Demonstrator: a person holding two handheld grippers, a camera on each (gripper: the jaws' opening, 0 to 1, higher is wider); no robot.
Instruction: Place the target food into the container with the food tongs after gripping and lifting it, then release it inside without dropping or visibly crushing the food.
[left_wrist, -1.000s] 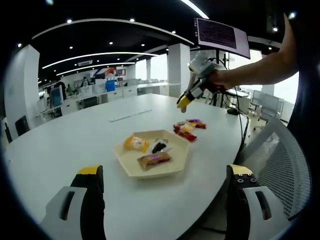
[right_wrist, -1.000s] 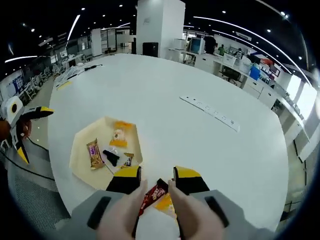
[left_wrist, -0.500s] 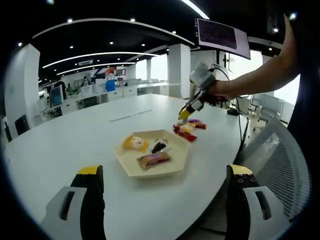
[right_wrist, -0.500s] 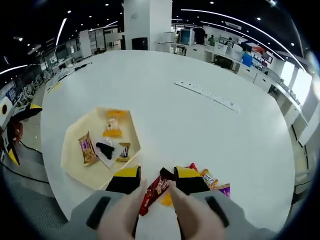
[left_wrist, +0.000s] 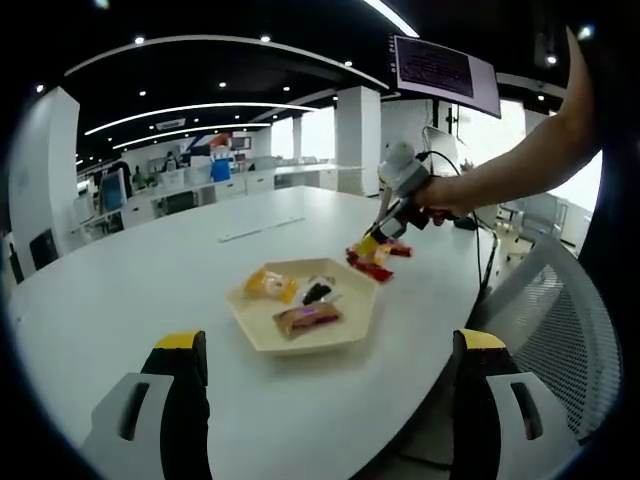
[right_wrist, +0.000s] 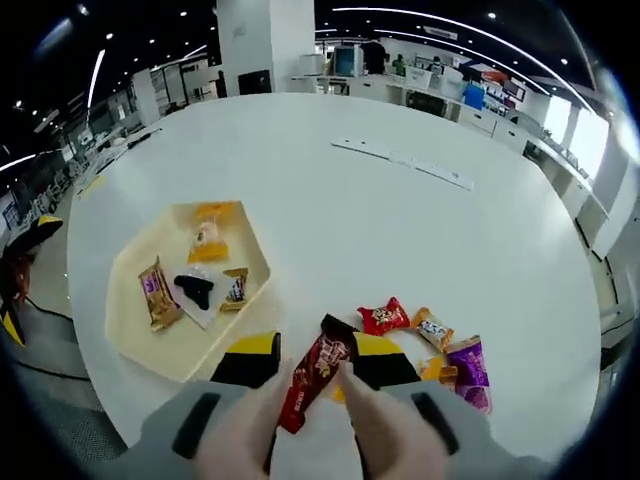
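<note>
The right gripper (right_wrist: 312, 358) has descended over the red bar (right_wrist: 314, 380), jaws straddling it loosely (unclamped). Risk: a skewed grip drops it short of the tray (right_wrist: 128, 338).

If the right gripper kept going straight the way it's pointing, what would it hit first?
Most likely the dark red snack bar lying between the right gripper's open jaws, then the white table beneath it; depth is hard to judge.

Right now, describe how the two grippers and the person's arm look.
The left gripper has pale grey jaws with black inner faces and yellow tips. The right gripper has the same black jaws with yellow tips on a grey body, plus two long tan tong-like blades. The person's arm is bare, no sleeve visible.
</note>
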